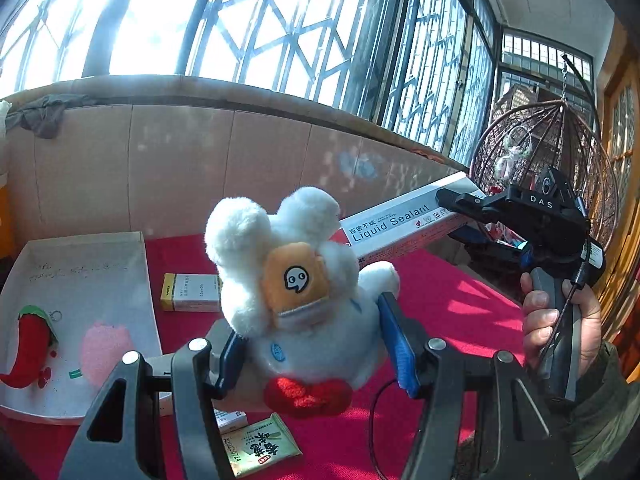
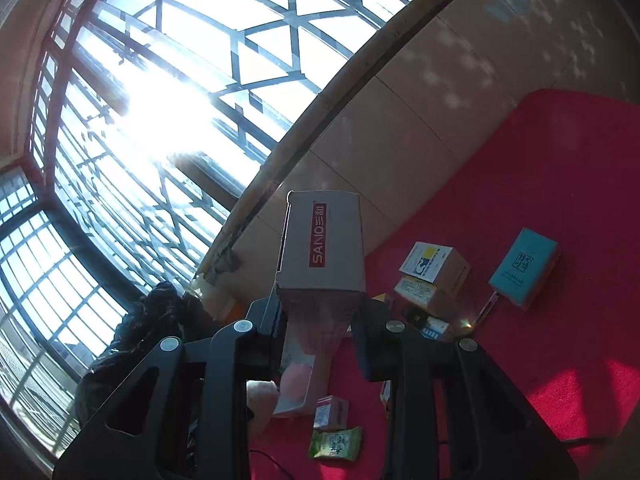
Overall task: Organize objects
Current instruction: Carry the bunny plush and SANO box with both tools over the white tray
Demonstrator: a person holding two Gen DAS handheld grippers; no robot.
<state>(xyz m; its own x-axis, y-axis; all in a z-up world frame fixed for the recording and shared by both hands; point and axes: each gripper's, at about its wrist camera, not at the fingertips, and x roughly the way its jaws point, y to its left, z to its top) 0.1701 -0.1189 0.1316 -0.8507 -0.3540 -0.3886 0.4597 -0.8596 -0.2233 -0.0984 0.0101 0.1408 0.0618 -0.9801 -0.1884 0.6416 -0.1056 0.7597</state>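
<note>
My left gripper is shut on a white plush toy with an orange face patch and red bow, held above the red tablecloth. My right gripper, also seen in the left wrist view, is shut on a long white Liquid Sealant box, whose SANO end points toward the window. A white tray at the left holds a red chili plush and a pink item.
On the cloth lie a yellow-white medicine box, a green tea sachet, stacked small boxes, a teal box and a pink box. A wicker hanging chair stands at the right. A tiled wall and barred windows lie beyond.
</note>
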